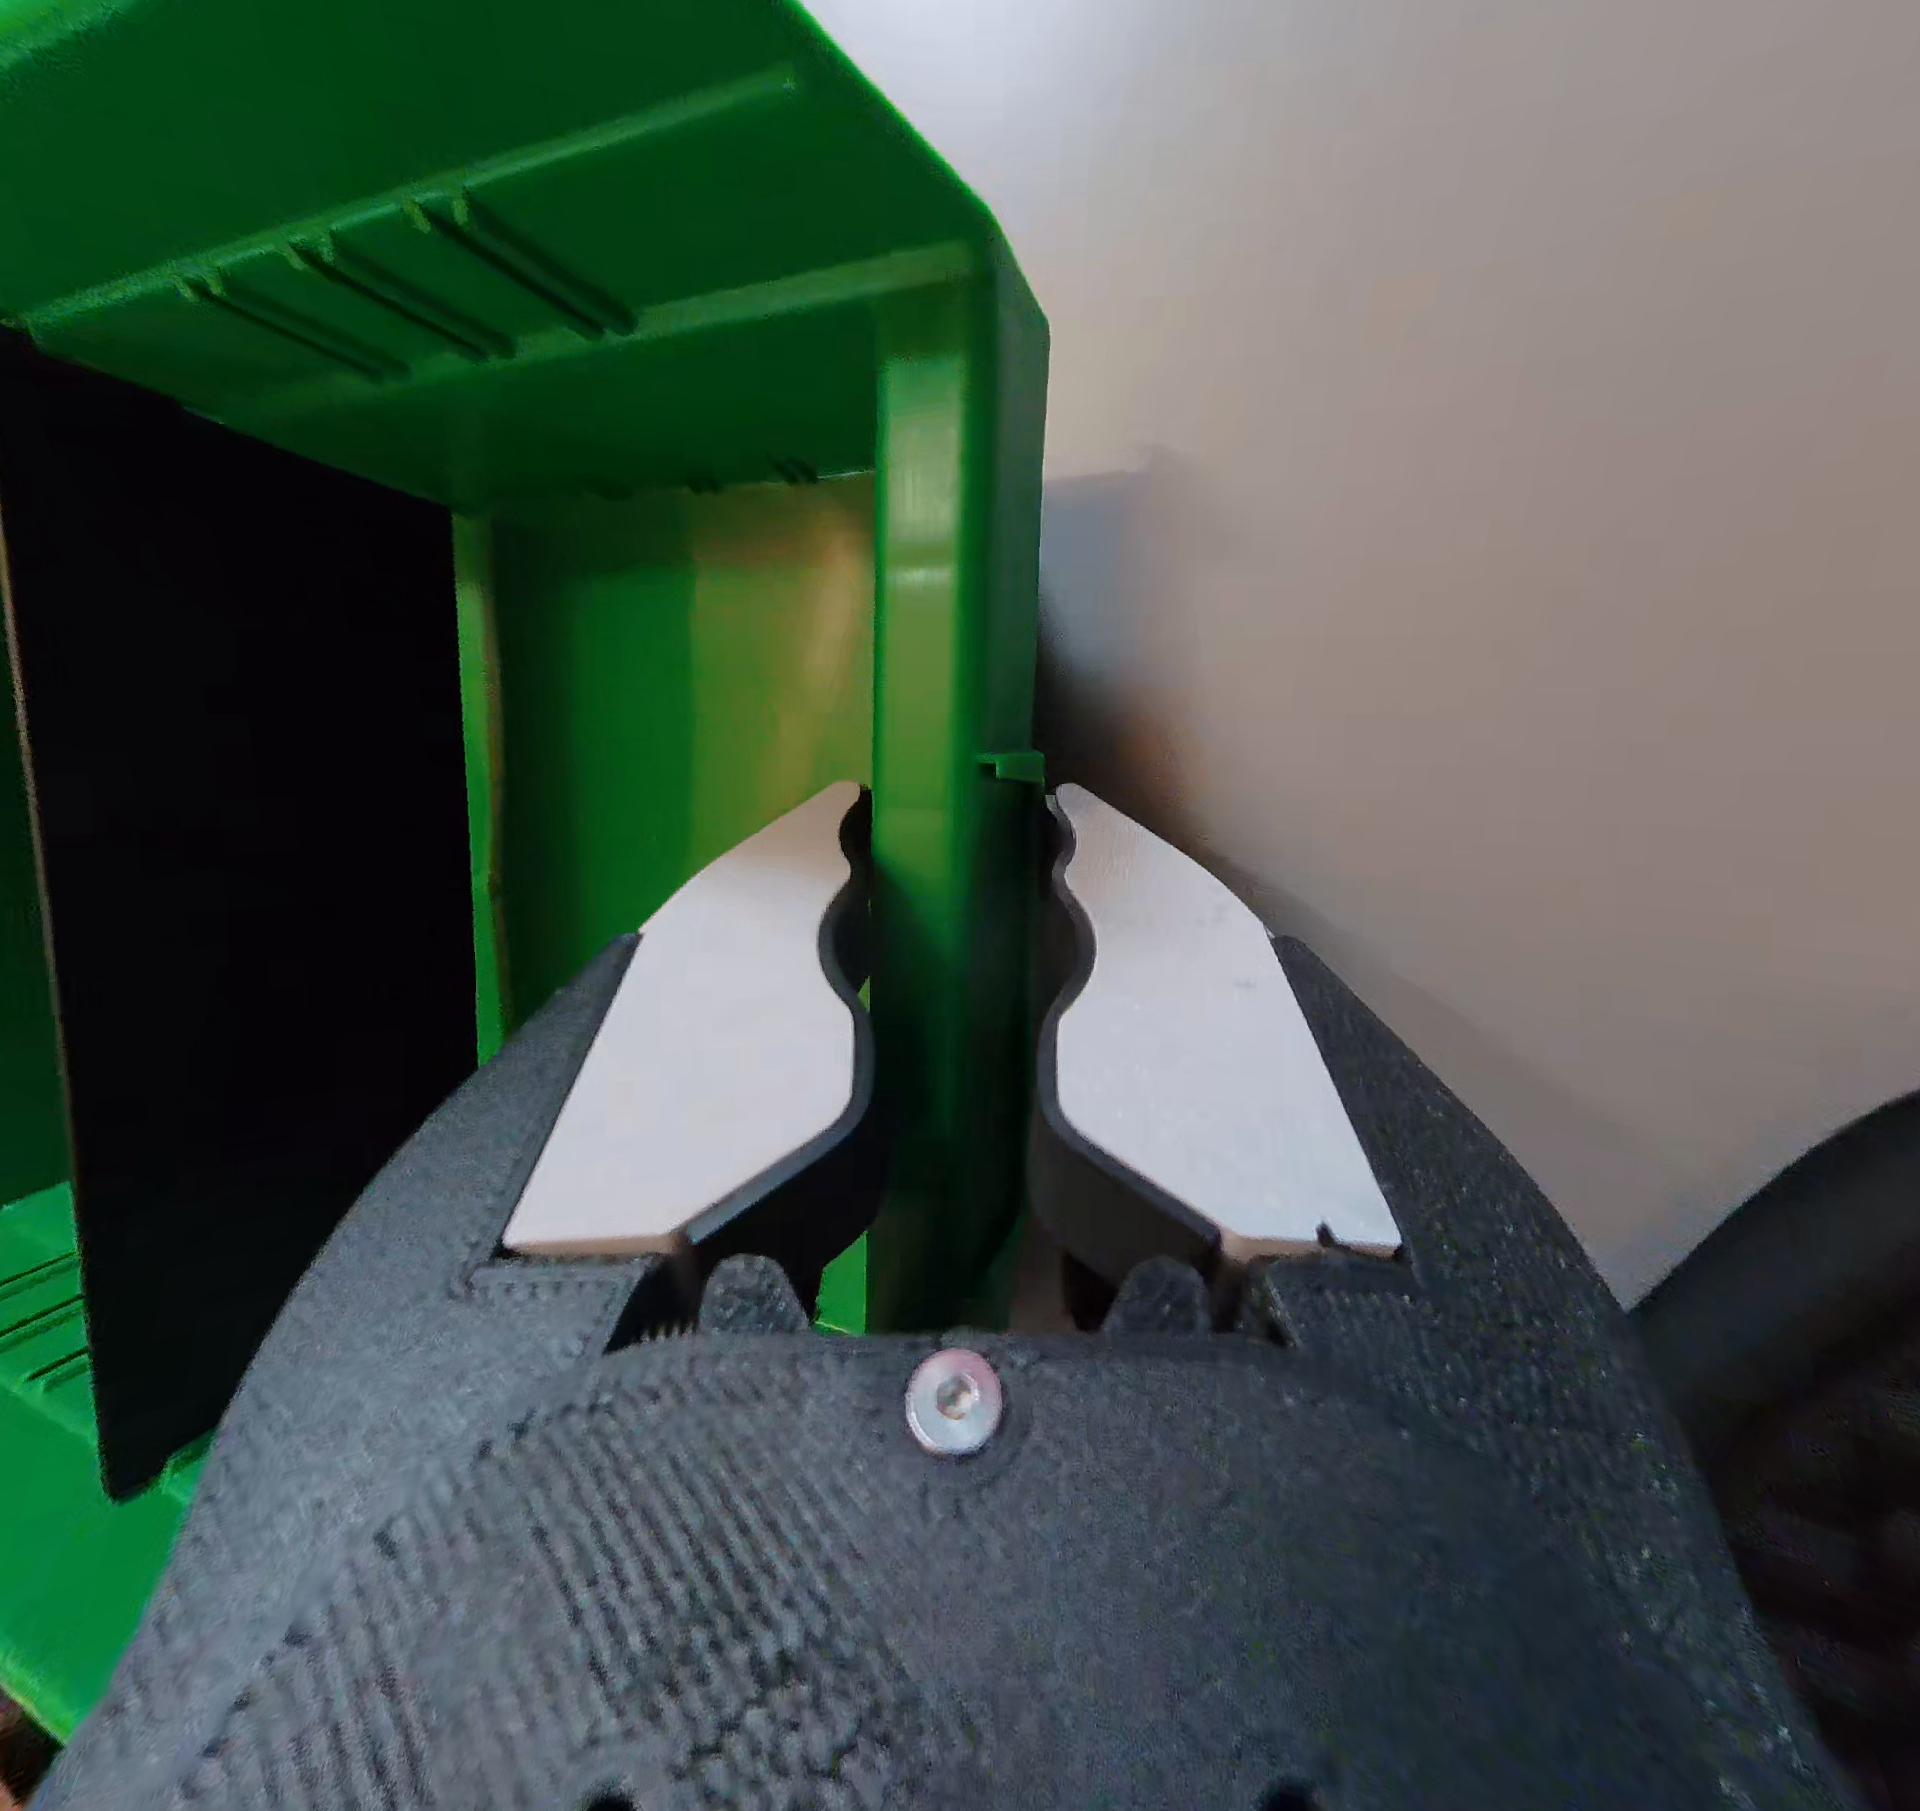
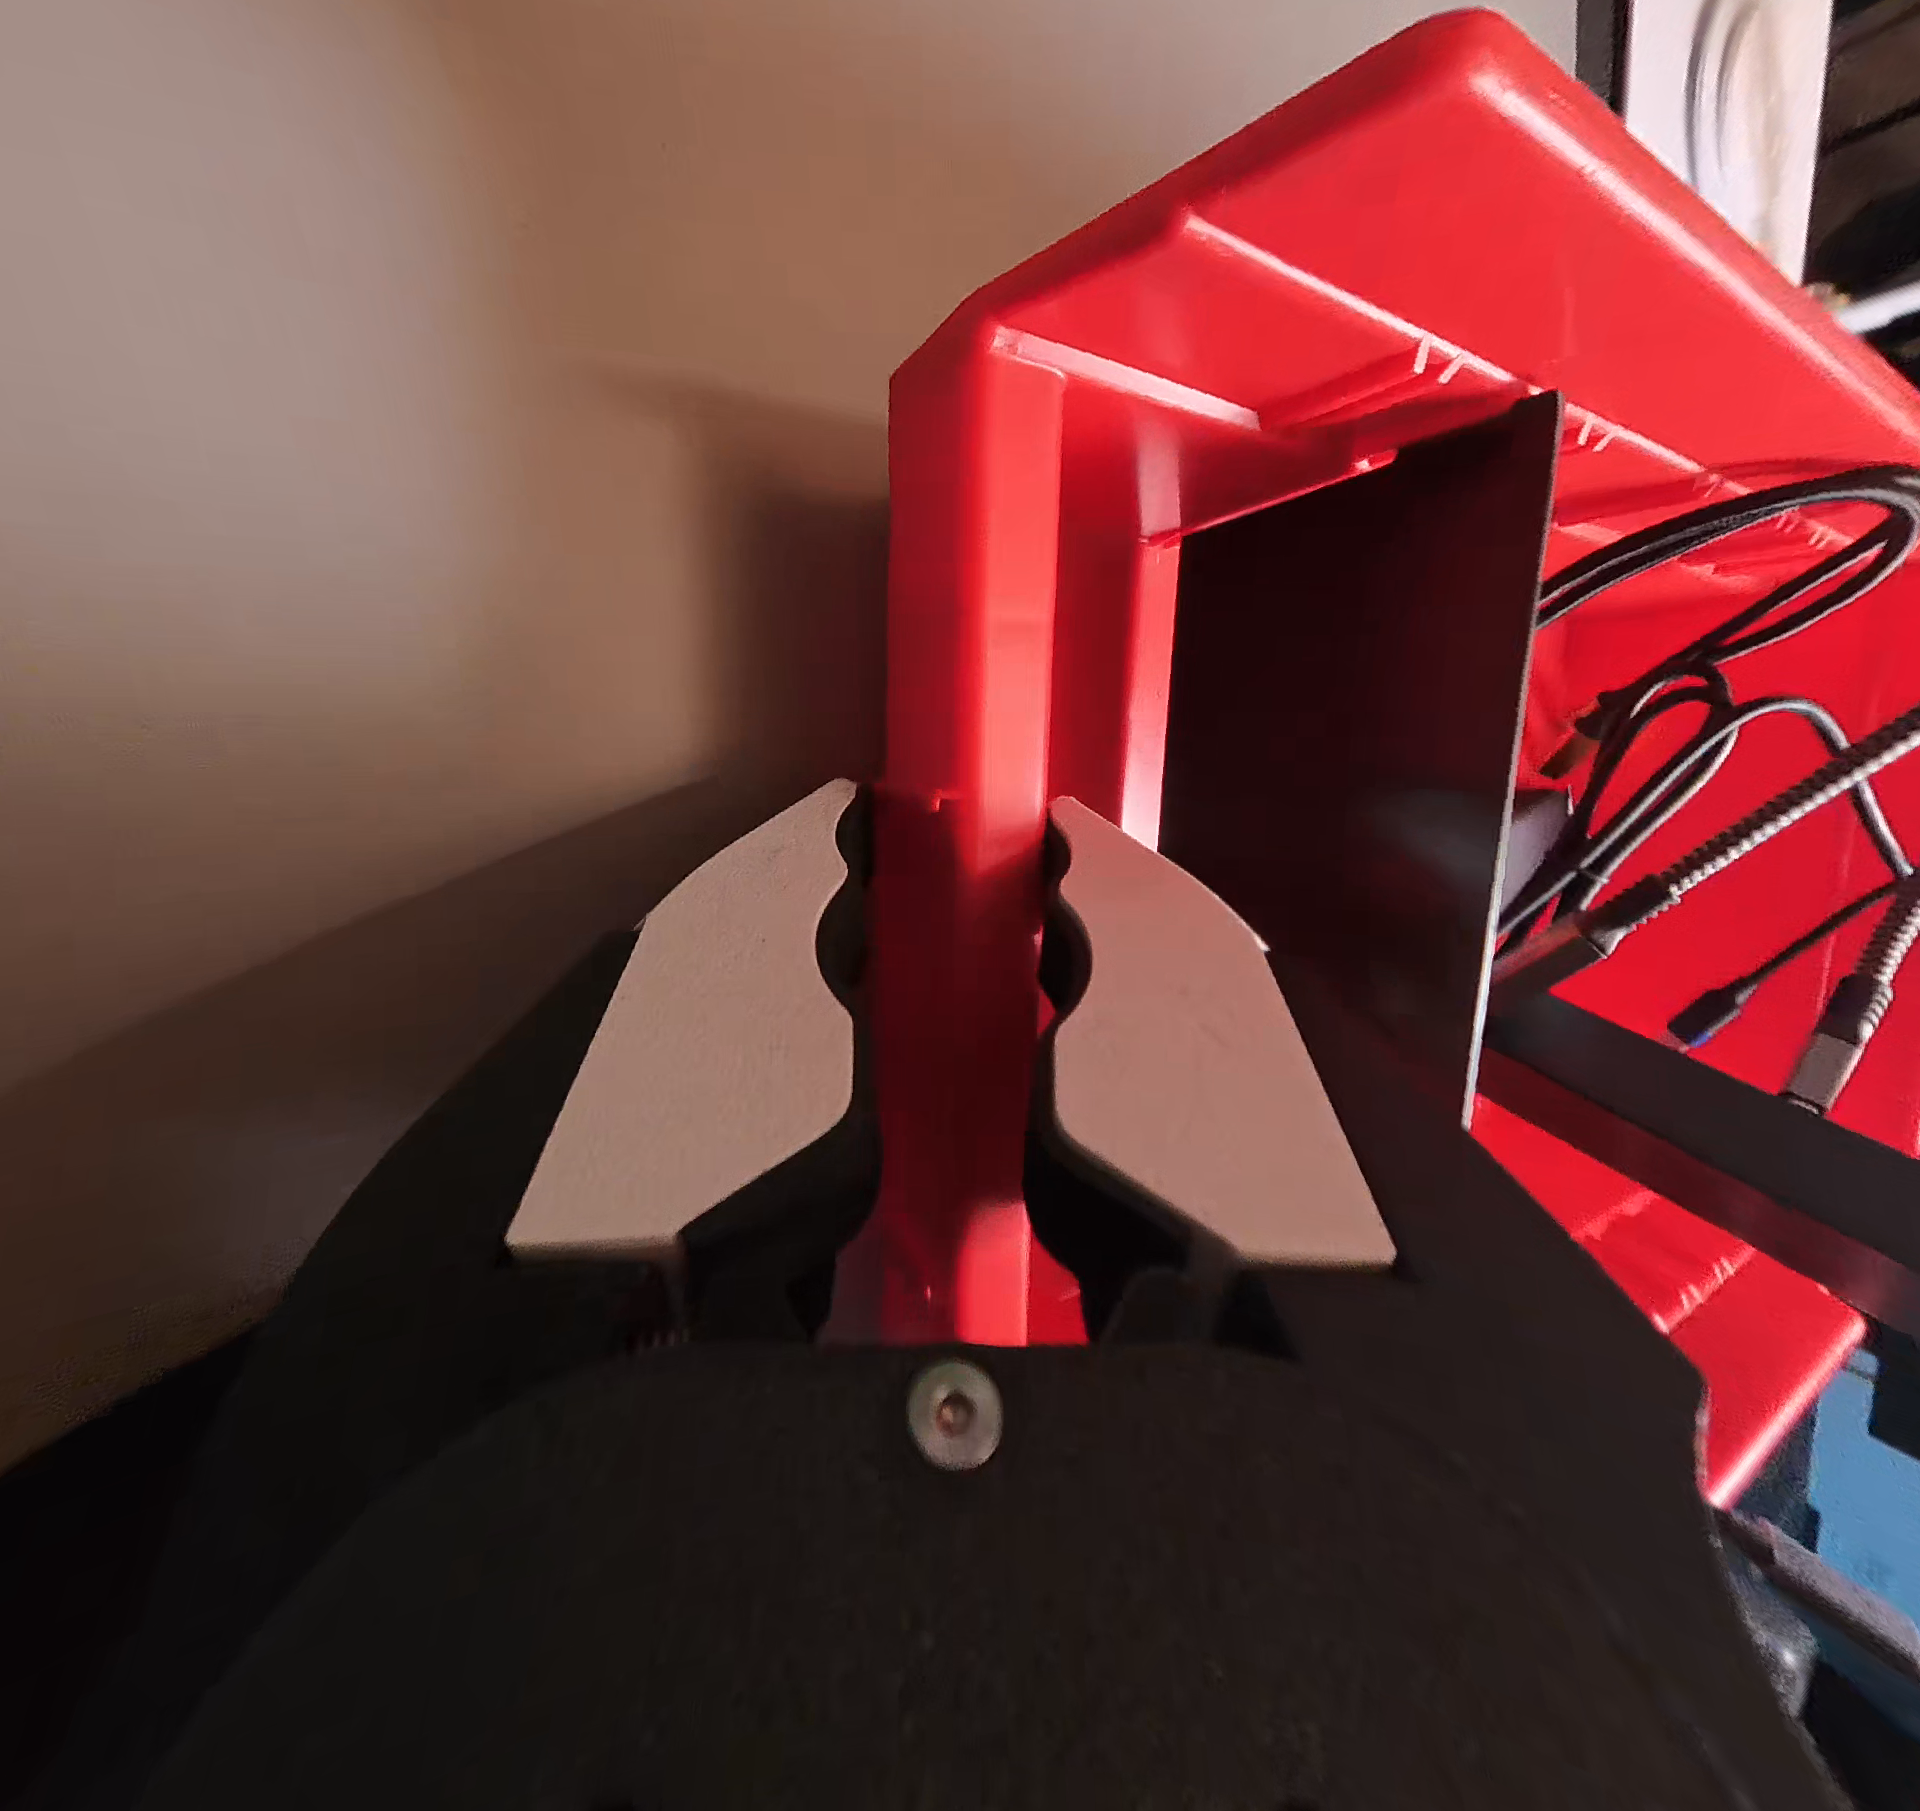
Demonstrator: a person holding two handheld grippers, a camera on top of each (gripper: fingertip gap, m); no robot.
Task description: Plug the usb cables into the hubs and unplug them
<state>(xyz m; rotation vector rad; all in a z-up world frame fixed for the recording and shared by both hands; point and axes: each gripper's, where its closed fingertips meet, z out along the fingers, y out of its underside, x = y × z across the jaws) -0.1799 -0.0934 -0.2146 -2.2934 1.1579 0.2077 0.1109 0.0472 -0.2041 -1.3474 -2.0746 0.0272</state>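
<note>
In the left wrist view my left gripper (image 1: pixel 954 805) is shut on the rim wall of a green plastic bin (image 1: pixel 499 203), one finger inside and one outside. A black divider panel (image 1: pixel 239 878) stands inside that bin. In the right wrist view my right gripper (image 2: pixel 951 811) is shut on the rim wall of a red plastic bin (image 2: pixel 1455 234). Inside the red bin a black divider (image 2: pixel 1340 743) stands, and behind it lie several tangled USB cables (image 2: pixel 1704 753) with loose plugs (image 2: pixel 1813 1075). No hub is clearly visible.
A pale wall (image 1: pixel 1455 411) stands close behind both bins; it also shows in the right wrist view (image 2: pixel 364 307). A dark rounded object (image 1: pixel 1808 1346) sits at the right edge of the left wrist view. A white frame and dark shelving (image 2: pixel 1766 47) lie at the right view's top right.
</note>
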